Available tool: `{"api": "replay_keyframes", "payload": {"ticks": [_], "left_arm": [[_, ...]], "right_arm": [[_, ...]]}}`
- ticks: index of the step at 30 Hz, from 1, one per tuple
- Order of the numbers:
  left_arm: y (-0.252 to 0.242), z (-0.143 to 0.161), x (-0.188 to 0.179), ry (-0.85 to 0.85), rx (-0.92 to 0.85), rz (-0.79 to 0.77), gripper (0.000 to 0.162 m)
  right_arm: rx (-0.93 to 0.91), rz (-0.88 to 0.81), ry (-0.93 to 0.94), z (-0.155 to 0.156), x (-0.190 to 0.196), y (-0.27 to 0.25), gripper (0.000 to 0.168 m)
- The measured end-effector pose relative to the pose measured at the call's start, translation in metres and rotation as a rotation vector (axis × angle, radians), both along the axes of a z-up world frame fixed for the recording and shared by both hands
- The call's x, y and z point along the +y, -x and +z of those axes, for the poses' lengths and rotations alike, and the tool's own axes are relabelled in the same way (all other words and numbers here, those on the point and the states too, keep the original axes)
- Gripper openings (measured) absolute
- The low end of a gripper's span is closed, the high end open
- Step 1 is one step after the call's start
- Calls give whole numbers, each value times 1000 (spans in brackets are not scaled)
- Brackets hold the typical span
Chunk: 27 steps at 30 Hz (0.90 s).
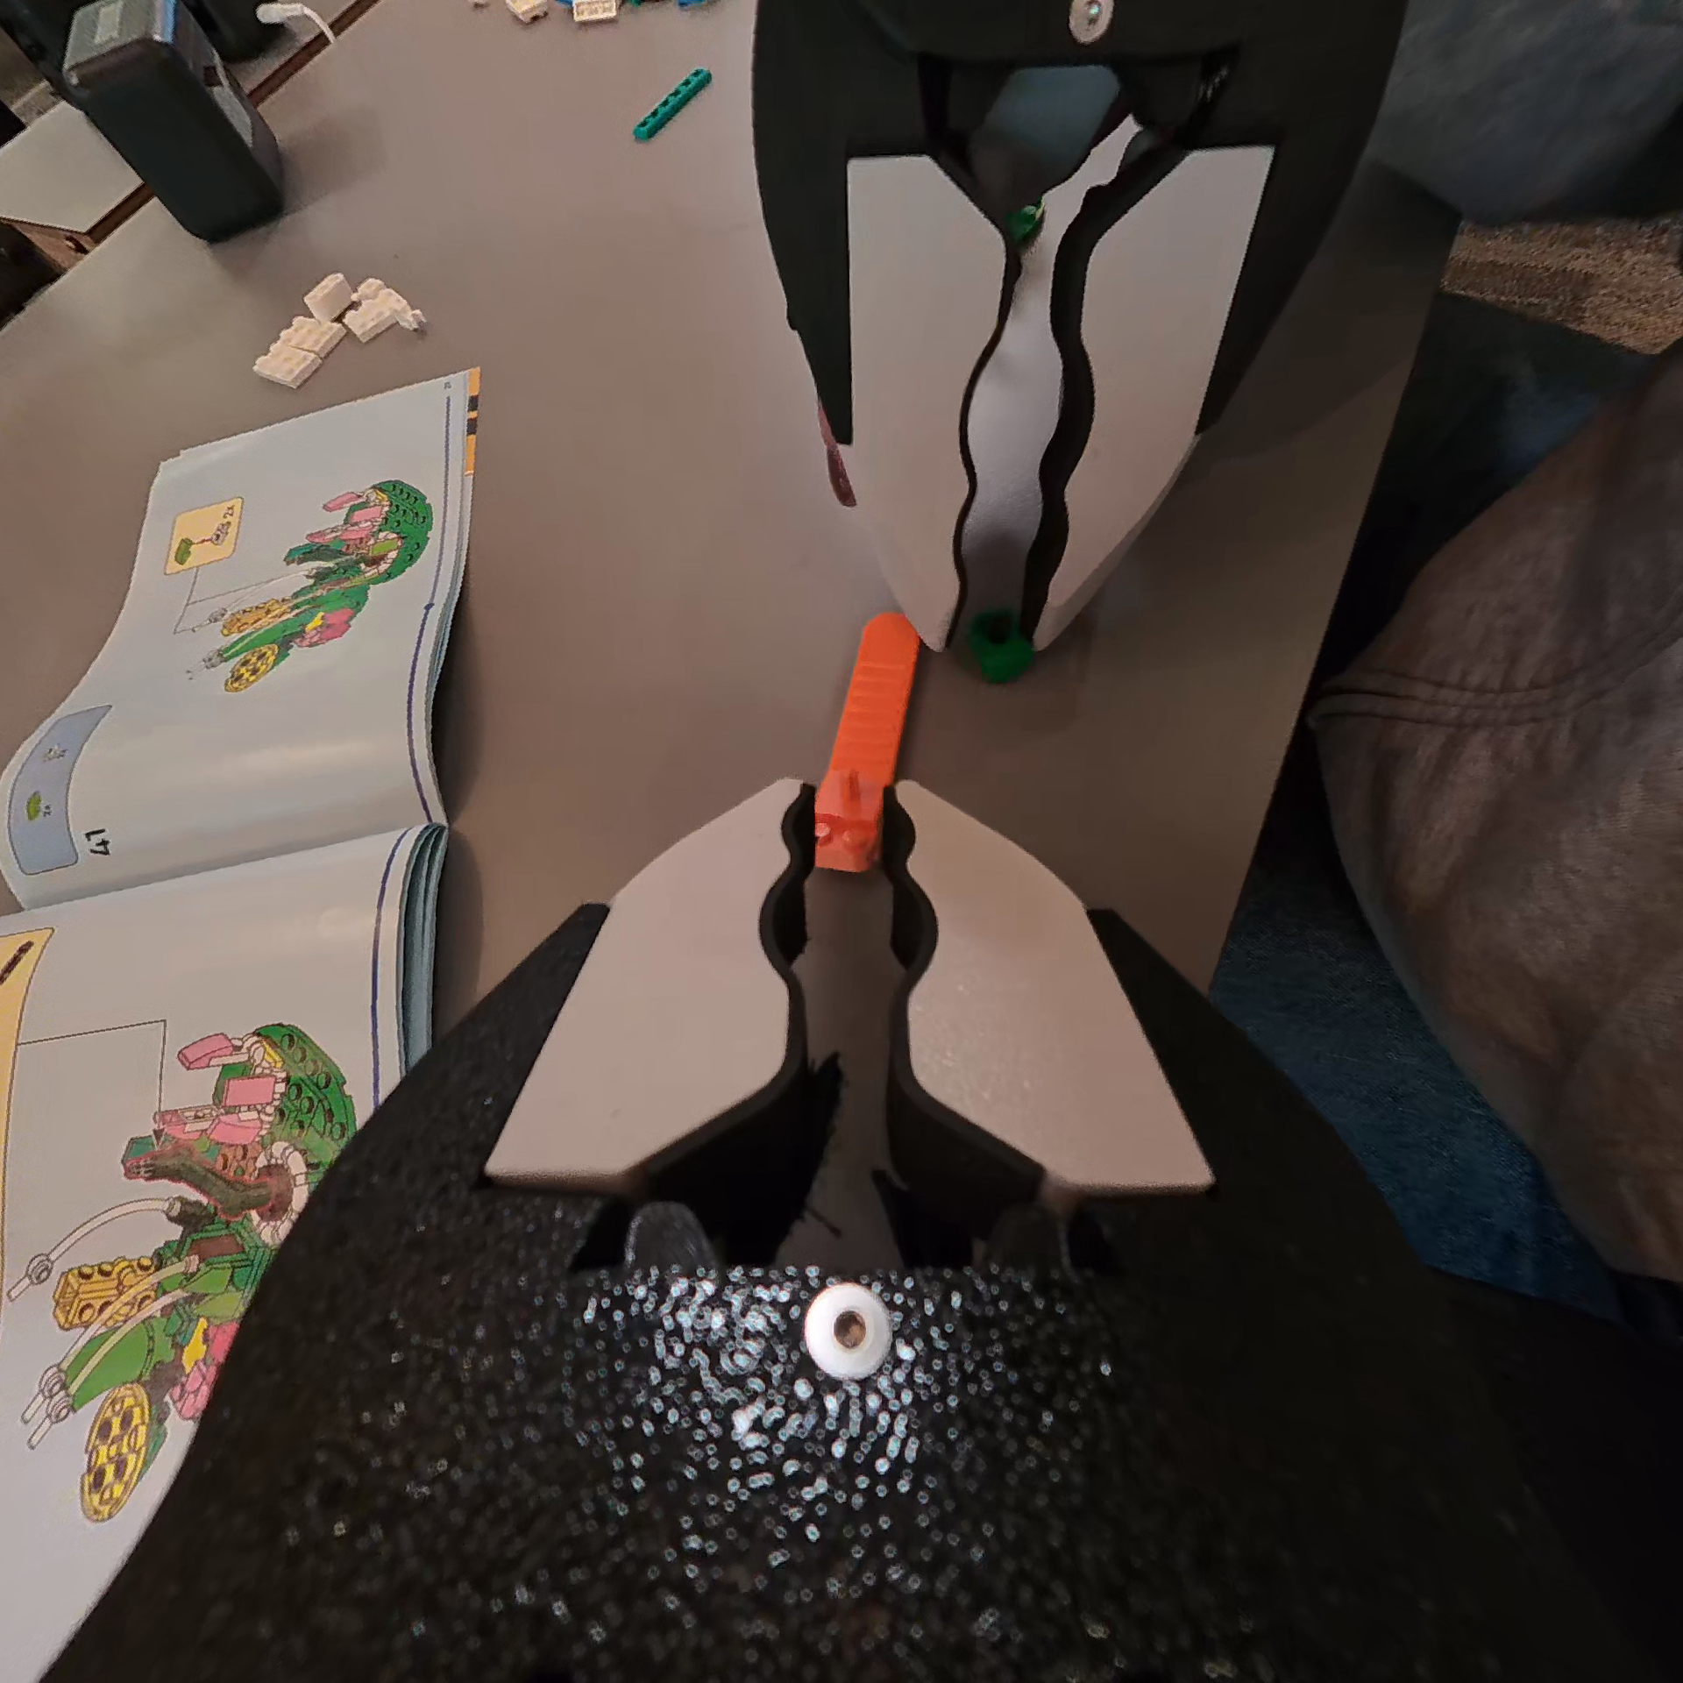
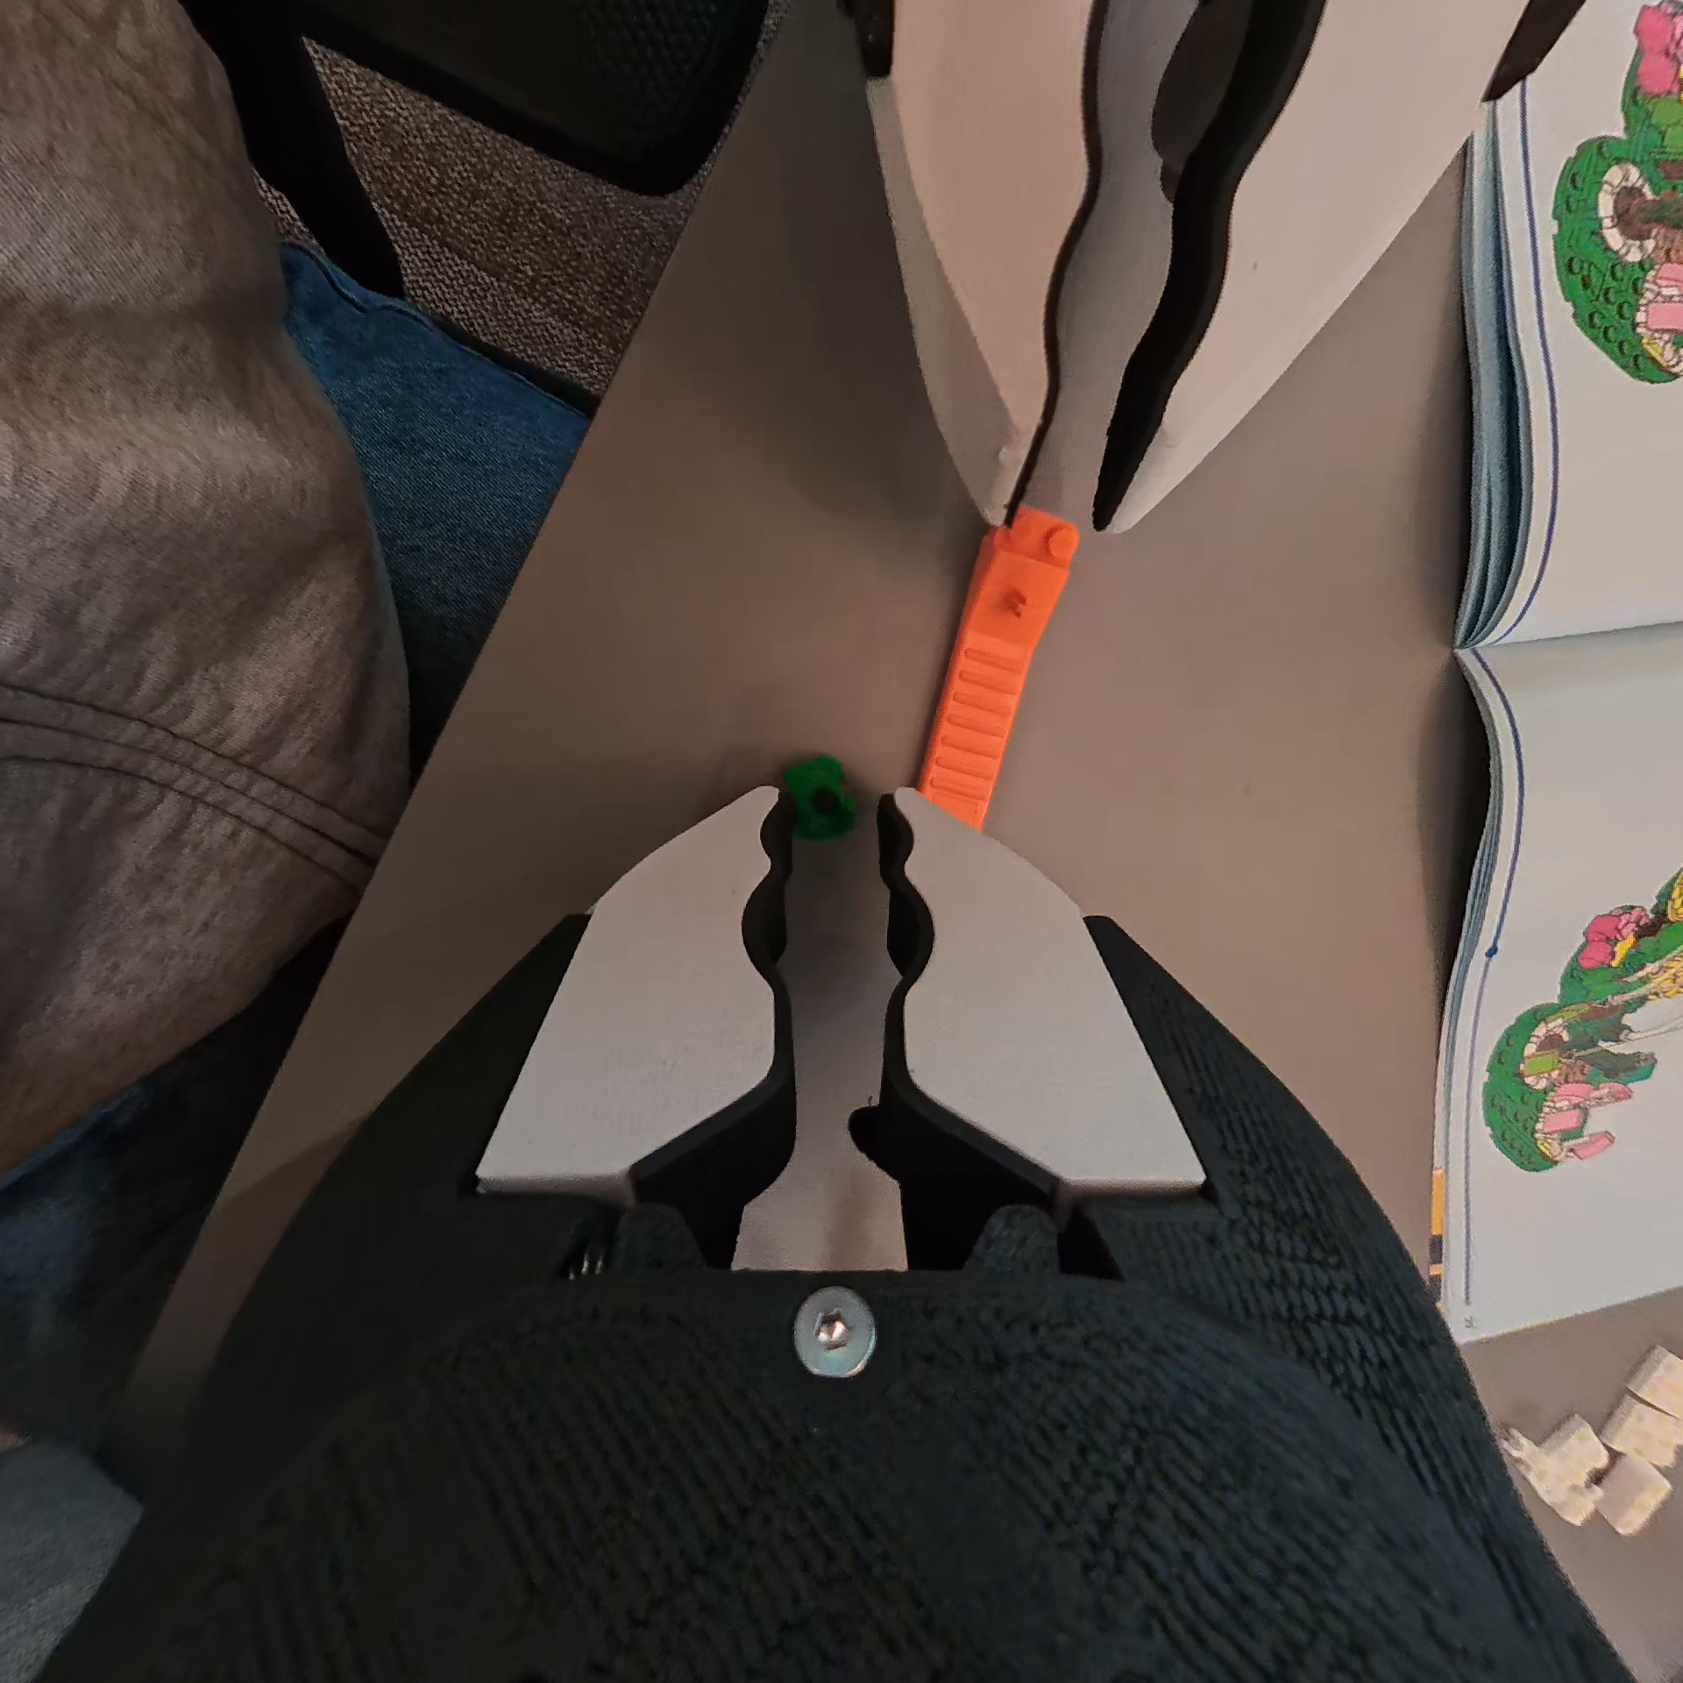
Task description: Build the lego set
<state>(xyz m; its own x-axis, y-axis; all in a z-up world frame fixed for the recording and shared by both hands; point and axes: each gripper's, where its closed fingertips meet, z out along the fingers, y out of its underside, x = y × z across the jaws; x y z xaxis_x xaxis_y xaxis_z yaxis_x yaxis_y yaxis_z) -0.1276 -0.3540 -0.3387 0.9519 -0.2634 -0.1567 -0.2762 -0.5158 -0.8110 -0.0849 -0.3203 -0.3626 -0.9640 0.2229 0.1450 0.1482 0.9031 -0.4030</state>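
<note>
- Grey worktop (image 1: 592,510) carries everything; person's lap sits off its edge.
- Open instruction booklet (image 1: 273,656) lies on the worktop, well apart from both tools.
- Left hand-held gripper (image 1: 845,824): jaws partly open, studded end of orange brick separator (image 1: 874,719) between the tips; can't tell if pads actually grip it.
- Right hand-held gripper (image 2: 827,801): jaws partly open, holding nothing; tips straddle small green lego piece (image 2: 820,800) resting on the worktop.
- Separator's far end lies just beside the green piece.
- White lego bricks (image 1: 332,328) in a loose cluster beyond the booklet.
</note>
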Motion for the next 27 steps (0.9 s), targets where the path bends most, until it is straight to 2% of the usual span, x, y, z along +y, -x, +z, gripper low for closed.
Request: {"api": "replay_keyframes", "payload": {"ticks": [15,21,27], "left_arm": [[7,-16,-1,71,16,13,28],[8,-23,0,98,-9,-9,28],[0,-24,6,103,0,-64,22]], "right_arm": [[-11,6,36,0,-4,3,11],[100,-187,334,25,-16,40,10],[13,-248,526,24,-26,42,9]]}}
